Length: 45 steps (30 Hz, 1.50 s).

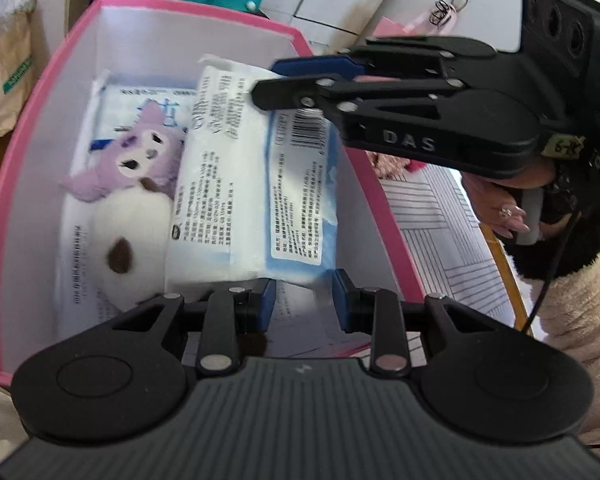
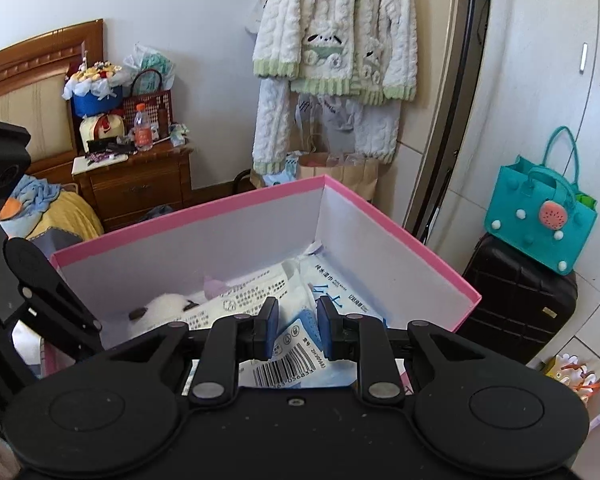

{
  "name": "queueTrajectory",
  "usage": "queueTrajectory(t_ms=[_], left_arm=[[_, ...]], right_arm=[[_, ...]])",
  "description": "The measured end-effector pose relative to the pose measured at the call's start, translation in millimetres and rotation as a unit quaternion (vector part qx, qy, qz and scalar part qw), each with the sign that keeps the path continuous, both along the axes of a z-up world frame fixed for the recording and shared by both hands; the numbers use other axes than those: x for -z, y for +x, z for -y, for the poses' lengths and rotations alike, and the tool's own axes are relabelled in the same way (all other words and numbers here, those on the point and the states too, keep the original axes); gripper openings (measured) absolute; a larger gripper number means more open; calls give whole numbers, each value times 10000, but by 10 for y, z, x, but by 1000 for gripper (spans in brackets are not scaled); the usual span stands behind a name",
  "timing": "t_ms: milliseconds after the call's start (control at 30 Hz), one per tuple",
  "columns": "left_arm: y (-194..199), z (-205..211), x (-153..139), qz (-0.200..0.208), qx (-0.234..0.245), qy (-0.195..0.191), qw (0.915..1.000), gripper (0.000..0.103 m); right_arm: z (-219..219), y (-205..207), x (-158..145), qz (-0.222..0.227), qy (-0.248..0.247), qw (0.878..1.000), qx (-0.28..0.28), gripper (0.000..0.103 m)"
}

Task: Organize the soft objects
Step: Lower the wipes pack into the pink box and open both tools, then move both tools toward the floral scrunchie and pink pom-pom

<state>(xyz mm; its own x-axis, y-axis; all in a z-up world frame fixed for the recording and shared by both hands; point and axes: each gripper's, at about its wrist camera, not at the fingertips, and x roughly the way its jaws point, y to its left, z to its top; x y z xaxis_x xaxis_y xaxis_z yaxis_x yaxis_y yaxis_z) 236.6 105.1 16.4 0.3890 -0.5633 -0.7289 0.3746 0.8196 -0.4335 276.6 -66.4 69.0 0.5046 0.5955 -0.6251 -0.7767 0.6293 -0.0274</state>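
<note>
Pink-rimmed white cardboard box (image 1: pixel 40 184): sits right ahead of both grippers, open at the top, soft things inside.
Purple-and-white plush toy (image 1: pixel 136 184): ahead and to the left of the left gripper, lying on a flat tissue packet against the box's left wall.
White-and-blue soft tissue pack (image 1: pixel 244 184): dead ahead of the left gripper, tilted up inside the box, printed back and barcode facing the camera, leaning just beside the plush.
Left gripper (image 1: pixel 303 300): its blue pads stand narrowly apart at the pack's near bottom edge; whether they pinch that edge I cannot tell, it is blurred there.
Right gripper (image 1: pixel 274 84): reaches in from the right, ahead of the left one, fingers together on the pack's top corner.
Right gripper, own view (image 2: pixel 298 330): blue pads clamp a fold of the pack's wrapper (image 2: pixel 296 344), the barcode just below them.
Person's hand (image 1: pixel 504 208): on the right gripper's handle, with a fluffy black and cream sleeve.
Teal felt tote bag (image 2: pixel 540 220): far right of the right gripper, on a black suitcase (image 2: pixel 516 304), well apart from the box.
</note>
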Motion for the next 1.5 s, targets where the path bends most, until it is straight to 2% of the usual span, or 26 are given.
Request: queueTrajectory(t_ms=[167,300,400,567,767,1100,1500], left_arm=[[37,97,53,-58,101,134,9998,30],[60,118,1,-249,93,484,9985,47],[3,99,-137,-32,15,798,9968,54],[-104,20,-325,181,-143,821,9964,64],[-291,0,-549,446,-245,912,9945,65],[-679,-25,-920,888,-388,1155,9886,66],[-1126,106,-1159,1371,-294,1299,9816,76]], right_arm=[[-73,83,60,0,-238,9996,-146,25],[-35,86,18,6,-111,9997,197,26],[49,10,-48,-102,22,9993,365,26],[203,-132,-151,-597,274,9965,525,34],[272,-374,-239,-907,402,9940,470,34],[411,-792,-538,-699,481,9955,418,35],[684,-1311,-703,-518,421,9969,407,38]])
